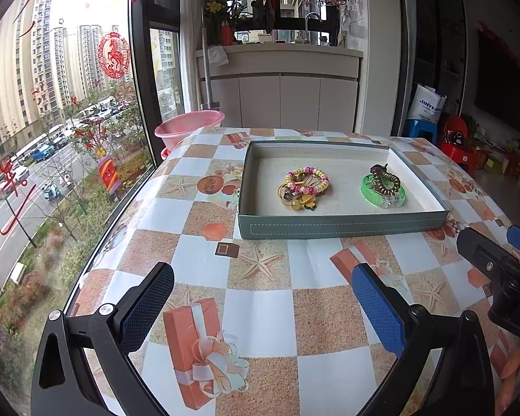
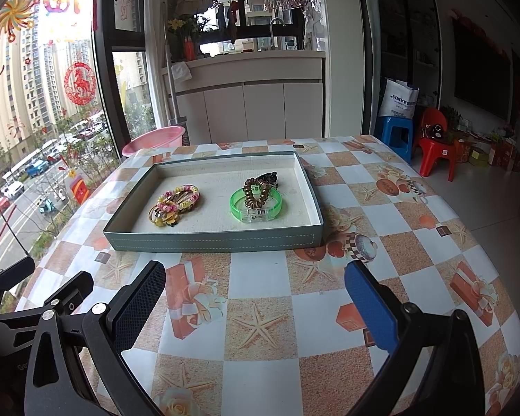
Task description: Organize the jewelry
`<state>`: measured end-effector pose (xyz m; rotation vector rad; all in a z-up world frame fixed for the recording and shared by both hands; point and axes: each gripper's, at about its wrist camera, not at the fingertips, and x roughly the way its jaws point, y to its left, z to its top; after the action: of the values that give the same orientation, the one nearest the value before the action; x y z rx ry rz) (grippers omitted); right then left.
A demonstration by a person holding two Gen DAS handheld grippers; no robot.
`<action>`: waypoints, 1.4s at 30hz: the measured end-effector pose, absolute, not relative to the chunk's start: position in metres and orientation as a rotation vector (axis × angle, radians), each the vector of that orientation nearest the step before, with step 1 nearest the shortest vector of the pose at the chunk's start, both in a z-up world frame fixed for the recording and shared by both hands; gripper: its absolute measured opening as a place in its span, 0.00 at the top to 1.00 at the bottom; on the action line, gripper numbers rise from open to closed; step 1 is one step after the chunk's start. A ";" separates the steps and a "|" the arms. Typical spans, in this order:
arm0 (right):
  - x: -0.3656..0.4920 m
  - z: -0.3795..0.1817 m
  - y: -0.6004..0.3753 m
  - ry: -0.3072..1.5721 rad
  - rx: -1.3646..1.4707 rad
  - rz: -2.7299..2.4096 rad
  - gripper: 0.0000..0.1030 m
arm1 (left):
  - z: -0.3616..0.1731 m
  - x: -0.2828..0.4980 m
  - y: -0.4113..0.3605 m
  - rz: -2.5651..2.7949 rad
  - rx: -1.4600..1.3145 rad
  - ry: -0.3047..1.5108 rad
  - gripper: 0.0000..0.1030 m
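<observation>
Two piles already lie in the shallow box: beaded bracelets and a green bangle. Left gripper and right gripper hover wide, empty; sorting seems finished, perhaps withdrawal next.

Both wrist views look forward over the table, sharing the nearby tray

Glossy printed tablecloth, matt grey tray, translucent green plastic bangle, textured blue gripper pads
</observation>
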<state>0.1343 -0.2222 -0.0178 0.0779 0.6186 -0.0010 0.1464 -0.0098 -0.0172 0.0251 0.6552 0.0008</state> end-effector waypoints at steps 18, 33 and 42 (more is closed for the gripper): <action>0.133 -0.018 -0.219 0.618 0.084 -0.001 0.00 | -0.017 0.146 -0.011 0.001 0.028 0.656 0.00; 0.133 -0.018 -0.219 0.617 0.085 -0.002 0.00 | -0.018 0.145 -0.011 0.003 0.029 0.656 0.00; 0.133 -0.018 -0.220 0.618 0.087 -0.001 0.00 | -0.020 0.145 -0.009 0.002 0.024 0.668 0.00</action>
<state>0.1333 -0.2198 -0.0184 0.0866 0.6179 -0.0011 0.1450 -0.0087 -0.0203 0.0237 0.6679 0.0015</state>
